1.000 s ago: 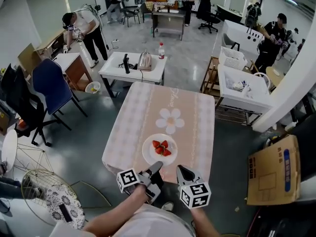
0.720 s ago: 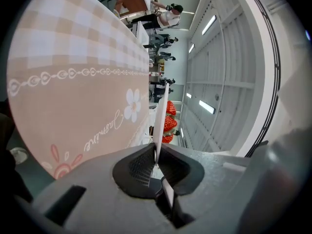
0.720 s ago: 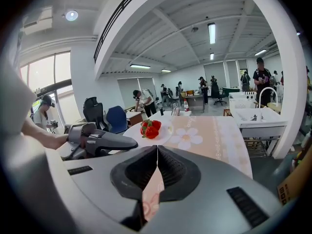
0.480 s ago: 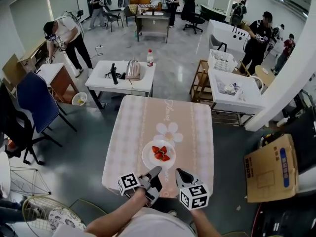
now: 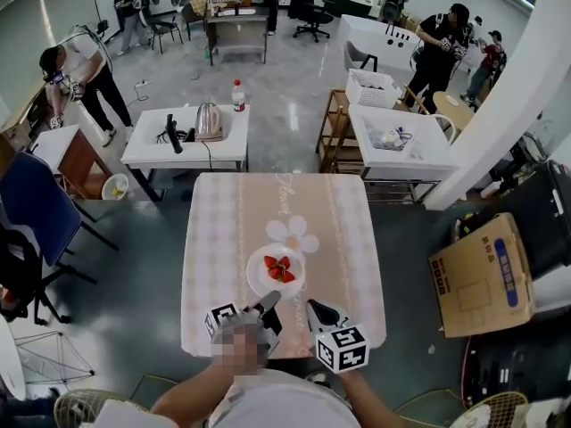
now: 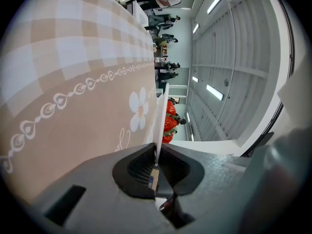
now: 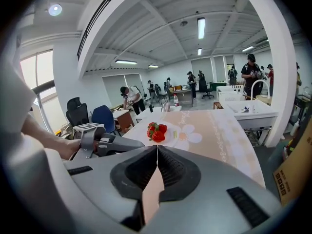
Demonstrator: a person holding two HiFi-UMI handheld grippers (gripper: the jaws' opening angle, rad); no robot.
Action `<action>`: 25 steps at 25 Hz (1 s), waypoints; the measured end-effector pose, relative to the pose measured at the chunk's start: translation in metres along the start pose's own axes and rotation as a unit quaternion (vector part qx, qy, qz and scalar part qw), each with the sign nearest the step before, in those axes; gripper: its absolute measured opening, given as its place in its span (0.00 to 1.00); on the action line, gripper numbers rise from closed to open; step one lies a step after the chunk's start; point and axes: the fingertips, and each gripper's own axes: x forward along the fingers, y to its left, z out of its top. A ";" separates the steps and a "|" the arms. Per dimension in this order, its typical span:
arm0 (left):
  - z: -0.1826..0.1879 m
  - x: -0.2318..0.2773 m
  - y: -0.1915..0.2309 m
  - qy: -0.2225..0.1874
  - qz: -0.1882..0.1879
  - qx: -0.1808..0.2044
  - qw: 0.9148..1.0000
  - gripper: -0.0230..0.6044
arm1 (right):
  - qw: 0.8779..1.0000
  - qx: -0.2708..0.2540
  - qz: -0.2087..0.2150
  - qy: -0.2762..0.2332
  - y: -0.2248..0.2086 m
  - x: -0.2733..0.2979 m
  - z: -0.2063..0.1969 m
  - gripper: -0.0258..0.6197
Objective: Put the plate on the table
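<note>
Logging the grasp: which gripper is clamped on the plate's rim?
The left gripper: its jaws pinch the plate rim; the right gripper is shut on nothing.

Both forearms [image 5: 189, 398] reach forward from the body, close together. The left gripper [image 5: 270, 303] angles forward and to the right, rolled onto its side, its jaws clamped on the near rim of the plate [image 5: 257, 279]. The right gripper [image 5: 314, 308] sits just beside it, angled to the left, jaws pressed together with nothing between them.
</note>
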 end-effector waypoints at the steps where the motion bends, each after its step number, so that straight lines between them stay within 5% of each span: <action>1: 0.002 0.003 0.003 0.005 0.004 0.001 1.000 0.07 | 1.000 0.004 -0.004 0.004 -0.001 0.001 -0.002 0.05; 25: 0.017 0.049 0.057 0.080 0.061 -0.017 0.995 0.07 | 0.994 0.089 -0.053 0.031 -0.028 0.030 -0.019 0.05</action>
